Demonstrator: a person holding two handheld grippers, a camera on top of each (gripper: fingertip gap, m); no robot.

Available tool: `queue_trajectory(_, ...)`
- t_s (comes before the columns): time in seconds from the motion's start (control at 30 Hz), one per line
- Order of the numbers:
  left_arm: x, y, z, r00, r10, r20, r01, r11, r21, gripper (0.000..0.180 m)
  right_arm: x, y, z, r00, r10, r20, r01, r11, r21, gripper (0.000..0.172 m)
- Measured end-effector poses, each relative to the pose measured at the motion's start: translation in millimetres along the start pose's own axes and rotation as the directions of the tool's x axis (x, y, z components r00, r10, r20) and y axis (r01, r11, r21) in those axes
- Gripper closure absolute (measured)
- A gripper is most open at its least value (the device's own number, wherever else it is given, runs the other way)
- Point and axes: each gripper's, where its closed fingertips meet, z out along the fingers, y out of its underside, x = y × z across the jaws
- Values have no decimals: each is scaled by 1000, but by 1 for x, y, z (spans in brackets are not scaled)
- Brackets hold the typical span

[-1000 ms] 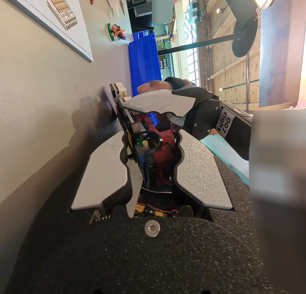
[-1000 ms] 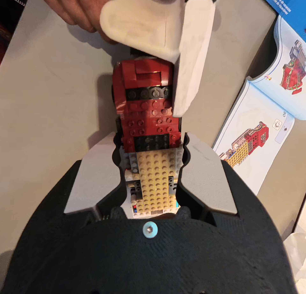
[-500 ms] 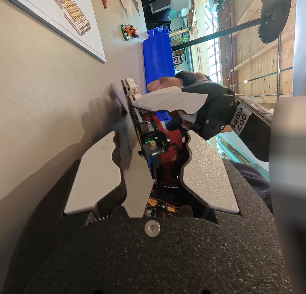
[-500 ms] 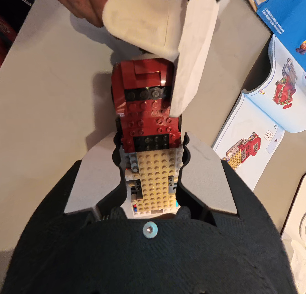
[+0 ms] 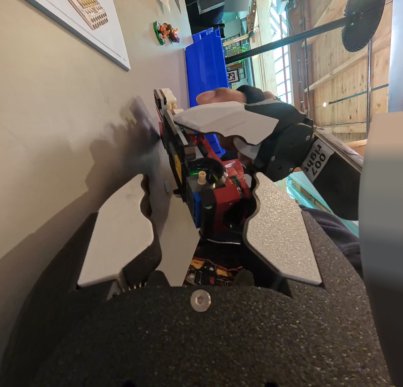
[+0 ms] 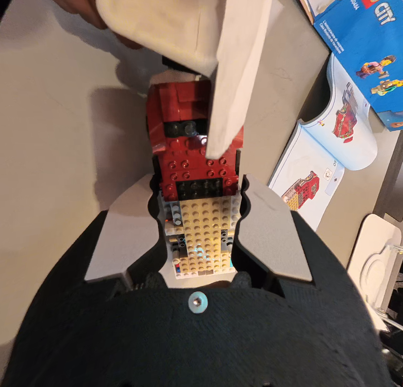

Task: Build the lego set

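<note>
Truck being gripped at its tan bed by our right gripper.
We are holding our left gripper wide open around its red cab, pads apart from it.

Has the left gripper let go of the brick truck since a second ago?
Yes. The left gripper has opened: its left finger now stands clear of the brick truck, nearer the table.

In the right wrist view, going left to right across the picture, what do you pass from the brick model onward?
Brick truck model, held between the right gripper's fingers → open instruction booklet → blue box at the upper right.
</note>
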Motion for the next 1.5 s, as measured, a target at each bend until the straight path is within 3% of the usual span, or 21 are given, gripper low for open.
queue_trajectory(0.33,3,2,0,1000,2,2,-2,1000,-5,106,0,-2,1,999,-38,-40,38,999,21,98)
queue_trajectory(0.57,3,2,0,997,36,73,-35,999,-9,107,0,-8,2,995,-72,-74,72,997,9,102)
queue_trajectory(0.67,4,2,1,998,29,51,-29,1000,-7,123,-1,-7,6,994,-74,-74,74,997,-2,102)
queue_trajectory(1.03,-17,-5,-1,998,-8,59,4,997,73,127,-1,-4,16,992,-87,-87,84,996,-28,102)
queue_trajectory(1.27,-24,-12,-9,991,-132,-25,134,980,146,128,11,-3,-14,988,32,-154,-20,997,76,93)
queue_trajectory(1.5,-21,-22,-16,963,-221,-153,251,941,226,128,-16,20,-50,965,242,-98,-225,962,157,108)
